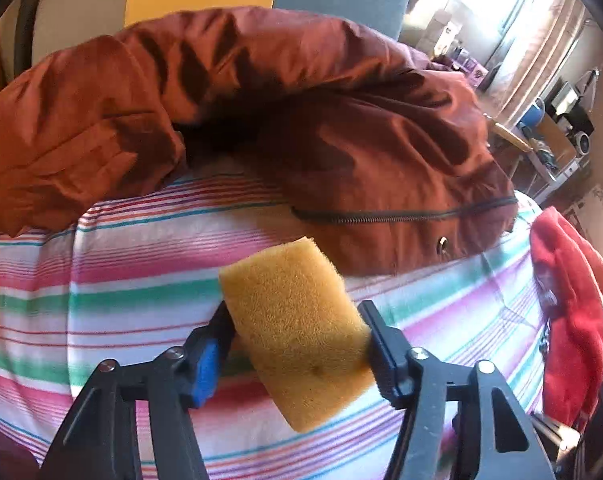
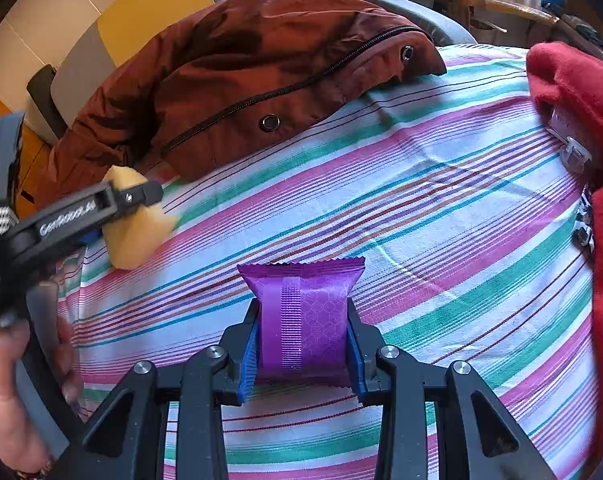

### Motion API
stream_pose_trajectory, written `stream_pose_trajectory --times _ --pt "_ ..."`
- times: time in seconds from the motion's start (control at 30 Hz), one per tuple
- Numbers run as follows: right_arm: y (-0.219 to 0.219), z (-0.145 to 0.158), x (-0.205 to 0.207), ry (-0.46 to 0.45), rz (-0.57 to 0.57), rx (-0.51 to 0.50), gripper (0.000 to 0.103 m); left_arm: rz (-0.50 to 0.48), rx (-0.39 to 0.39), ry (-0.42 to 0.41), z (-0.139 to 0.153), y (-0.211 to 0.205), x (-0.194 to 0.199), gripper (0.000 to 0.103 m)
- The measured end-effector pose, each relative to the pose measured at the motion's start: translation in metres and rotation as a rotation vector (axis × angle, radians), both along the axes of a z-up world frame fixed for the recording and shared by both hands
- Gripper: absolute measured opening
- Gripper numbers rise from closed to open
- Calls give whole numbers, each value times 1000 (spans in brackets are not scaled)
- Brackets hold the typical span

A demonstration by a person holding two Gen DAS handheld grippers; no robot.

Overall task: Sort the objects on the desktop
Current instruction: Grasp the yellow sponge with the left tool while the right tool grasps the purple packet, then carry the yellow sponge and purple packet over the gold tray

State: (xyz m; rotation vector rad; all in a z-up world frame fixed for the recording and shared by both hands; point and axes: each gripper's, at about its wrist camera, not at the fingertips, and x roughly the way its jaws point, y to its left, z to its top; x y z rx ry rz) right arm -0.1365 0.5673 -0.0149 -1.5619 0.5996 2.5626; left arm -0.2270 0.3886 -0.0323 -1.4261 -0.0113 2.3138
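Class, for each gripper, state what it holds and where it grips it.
Left gripper clamps the sponge across its two long sides. Right gripper clamps the purple packet by its two side edges.

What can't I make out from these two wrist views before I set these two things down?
- Left wrist view: the lower end of the yellow sponge in the left gripper is partly hidden by the fingers.
- Right wrist view: the purple packet in the right gripper shows its back seam only; no label is readable.
- Both views: where sorted things go; no bin or tray shows.
- Right wrist view: the white tag on the red fleece is too small to read.
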Motion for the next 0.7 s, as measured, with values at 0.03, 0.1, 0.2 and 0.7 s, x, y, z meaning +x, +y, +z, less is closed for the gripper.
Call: stream_pose_trajectory --times 0.03,0.1,0.2,0.7 --pt "-1 0 1 1 3 7 37 -21 -8 11 2 0 6 57" --pt "3 -2 -1 4 9 22 37 -47 -30 45 7 -2 19 54" --pt "0 2 1 8 19 47 37 -64 -17 49 10 -12 36 50" --pt "-14 12 19 33 59 169 37 -2 135 -60 9 -91 101 43"
